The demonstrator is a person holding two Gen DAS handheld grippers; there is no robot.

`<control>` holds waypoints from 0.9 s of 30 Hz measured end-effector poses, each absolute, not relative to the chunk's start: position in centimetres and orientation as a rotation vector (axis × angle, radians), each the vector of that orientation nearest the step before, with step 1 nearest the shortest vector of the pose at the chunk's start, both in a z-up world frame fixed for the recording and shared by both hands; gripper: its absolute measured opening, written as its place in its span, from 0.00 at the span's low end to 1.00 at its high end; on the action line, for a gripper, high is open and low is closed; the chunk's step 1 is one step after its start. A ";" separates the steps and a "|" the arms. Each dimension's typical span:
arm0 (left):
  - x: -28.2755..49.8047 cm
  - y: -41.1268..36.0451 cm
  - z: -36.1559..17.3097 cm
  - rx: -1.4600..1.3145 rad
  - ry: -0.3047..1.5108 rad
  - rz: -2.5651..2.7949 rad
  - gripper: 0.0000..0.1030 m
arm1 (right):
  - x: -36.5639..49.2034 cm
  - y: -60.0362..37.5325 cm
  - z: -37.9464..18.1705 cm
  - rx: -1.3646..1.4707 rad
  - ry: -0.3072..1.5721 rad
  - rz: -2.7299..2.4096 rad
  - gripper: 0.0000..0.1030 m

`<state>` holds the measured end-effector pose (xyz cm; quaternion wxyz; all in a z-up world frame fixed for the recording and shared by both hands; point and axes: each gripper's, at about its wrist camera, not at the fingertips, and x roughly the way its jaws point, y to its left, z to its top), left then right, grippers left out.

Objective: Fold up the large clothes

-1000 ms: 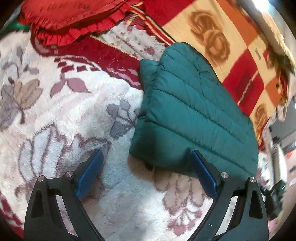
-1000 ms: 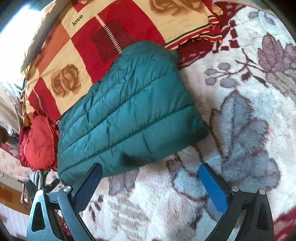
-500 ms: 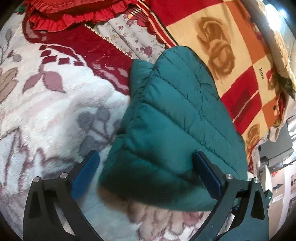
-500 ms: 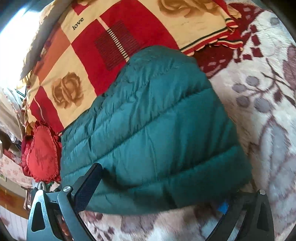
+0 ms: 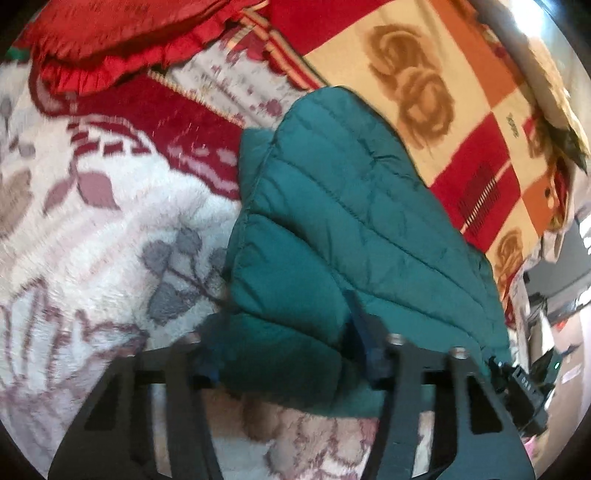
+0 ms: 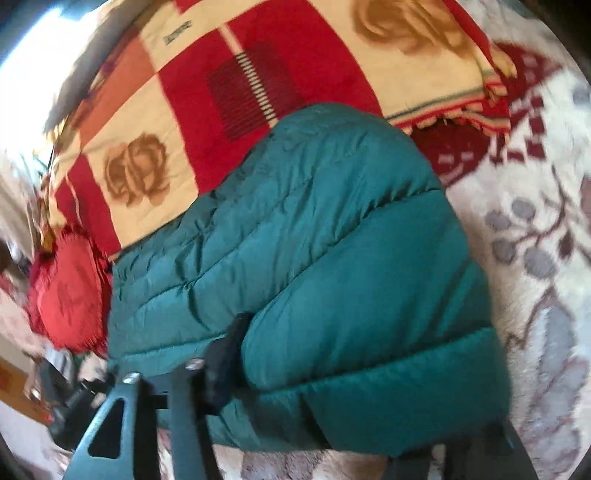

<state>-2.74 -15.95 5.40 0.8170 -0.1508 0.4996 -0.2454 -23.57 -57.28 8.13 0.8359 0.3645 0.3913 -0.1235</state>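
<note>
A folded green quilted jacket [image 5: 351, 229] lies on a white floral fleece blanket [image 5: 92, 229]. In the left wrist view my left gripper [image 5: 284, 350] has the jacket's near left corner between its jaws, which are closing. The blue pads [image 5: 364, 343] dent the puffy fabric from both sides. In the right wrist view the same jacket [image 6: 332, 240] bulges up between the jaws of my right gripper [image 6: 354, 402], also closing. Its left finger [image 6: 225, 365] presses into the padding. Its right finger is mostly hidden under the jacket's near right corner.
A red, orange and cream checked blanket with rose prints [image 5: 461, 110] [image 6: 258, 74] lies behind the jacket. A red frilled cushion [image 5: 110, 33] [image 6: 66, 295] sits beyond the jacket's left end. Room clutter shows at the frame edges.
Both grippers have moved forward onto the jacket's near edge. Their jaws, wide open before, have narrowed onto the fabric, which now bunches up between them.
</note>
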 end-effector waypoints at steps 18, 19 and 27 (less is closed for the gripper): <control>-12.3 -10.4 11.0 -0.186 1.036 -0.635 0.34 | -31.2 -51.2 13.7 0.509 0.892 -0.224 0.38; -13.1 -10.1 11.1 -0.174 1.038 -0.636 0.34 | -32.2 -50.8 13.8 0.509 0.894 -0.221 0.38; -18.3 -7.8 9.0 -0.115 1.061 -0.622 0.34 | -37.3 -48.6 12.0 0.531 0.943 -0.214 0.38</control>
